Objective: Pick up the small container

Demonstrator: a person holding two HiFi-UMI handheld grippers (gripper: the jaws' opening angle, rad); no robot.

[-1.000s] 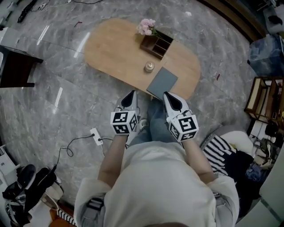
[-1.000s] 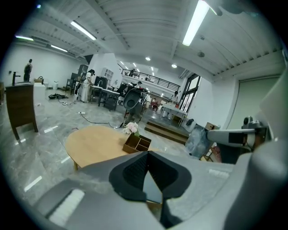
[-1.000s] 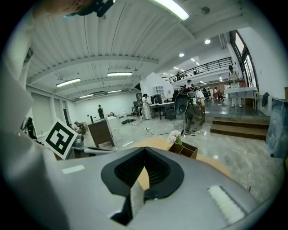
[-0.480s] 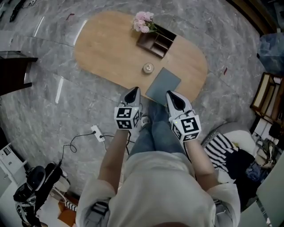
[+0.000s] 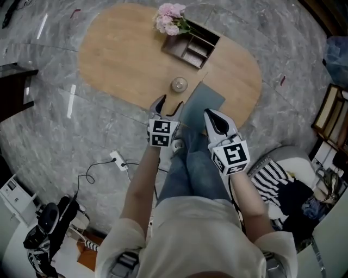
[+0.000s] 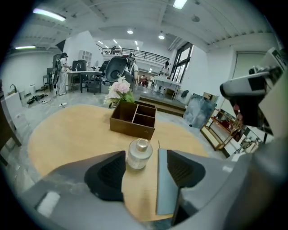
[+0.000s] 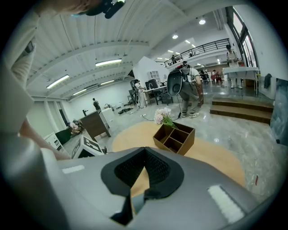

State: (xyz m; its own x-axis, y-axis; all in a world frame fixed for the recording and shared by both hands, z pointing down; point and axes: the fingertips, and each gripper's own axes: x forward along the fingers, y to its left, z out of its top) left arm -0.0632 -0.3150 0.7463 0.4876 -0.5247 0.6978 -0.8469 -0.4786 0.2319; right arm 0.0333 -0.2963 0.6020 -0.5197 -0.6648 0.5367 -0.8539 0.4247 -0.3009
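Observation:
The small container (image 5: pixel 179 84) is a clear round jar with a metal cap (image 6: pixel 139 154), standing upright on the oval wooden table (image 5: pixel 125 54). My left gripper (image 5: pixel 169 107) points at it from the table's near edge, its jaws opening. The jar stands just beyond the fingertips (image 6: pixel 110 173) with nothing between the pads. My right gripper (image 5: pixel 217 121) hangs shut over the near table edge, to the right of the jar, holding nothing.
A grey flat pad (image 5: pixel 202 103) lies on the table right of the jar. A brown wooden organiser (image 5: pixel 190 46) with pink flowers (image 5: pixel 168 11) stands at the far side. A power strip (image 5: pixel 118 162) and cable lie on the marble floor.
The left gripper has moved forward over the table edge toward the jar and its jaws have parted. The right gripper has stayed near the table edge, still shut.

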